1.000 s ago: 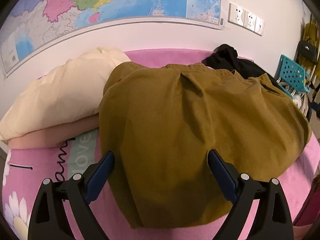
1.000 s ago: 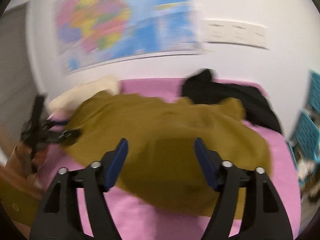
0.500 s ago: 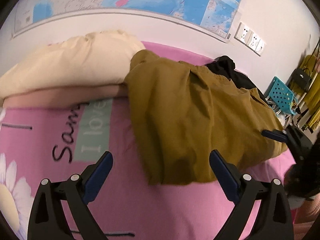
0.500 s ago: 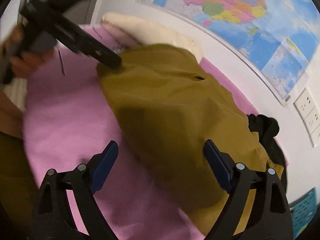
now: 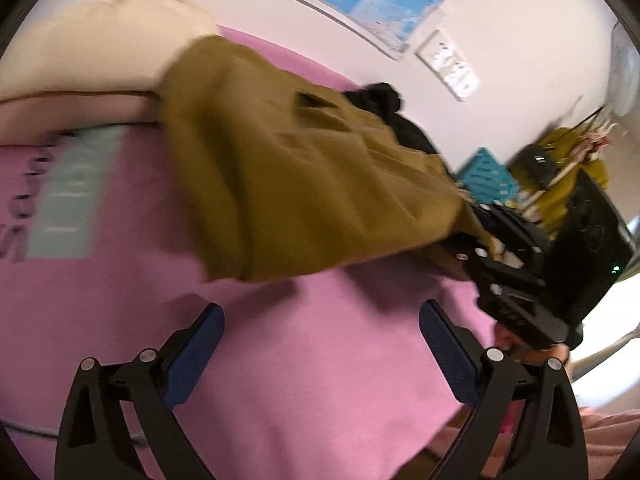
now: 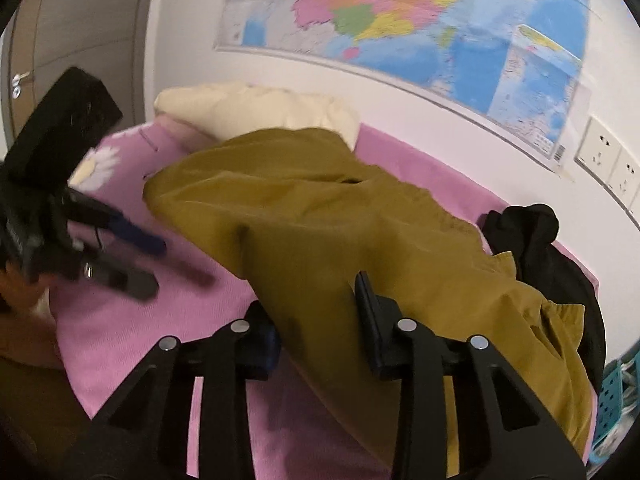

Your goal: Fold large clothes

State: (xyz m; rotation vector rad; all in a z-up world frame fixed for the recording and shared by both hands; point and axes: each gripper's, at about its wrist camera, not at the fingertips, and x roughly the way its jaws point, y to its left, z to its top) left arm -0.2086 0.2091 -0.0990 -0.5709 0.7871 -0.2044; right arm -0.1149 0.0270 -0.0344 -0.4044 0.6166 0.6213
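A large olive-brown garment (image 5: 304,184) lies spread on the pink bed (image 5: 304,360); it also shows in the right wrist view (image 6: 320,224). My left gripper (image 5: 320,344) is open and empty over bare pink sheet, short of the garment's near edge. It also shows in the right wrist view (image 6: 132,248) at the left. My right gripper (image 6: 316,316) is shut on the garment's near edge, with cloth bunched between its fingers. It shows in the left wrist view (image 5: 504,256) at the garment's right corner.
A cream pillow (image 6: 256,108) lies at the head of the bed. A black garment (image 6: 544,248) lies beyond the olive one by the wall. A teal crate (image 5: 486,176) and a clothes rack (image 5: 568,152) stand off the bed's right end.
My right gripper has closed on the garment's edge. My left gripper has pulled back from the garment onto bare sheet and swung to the right.
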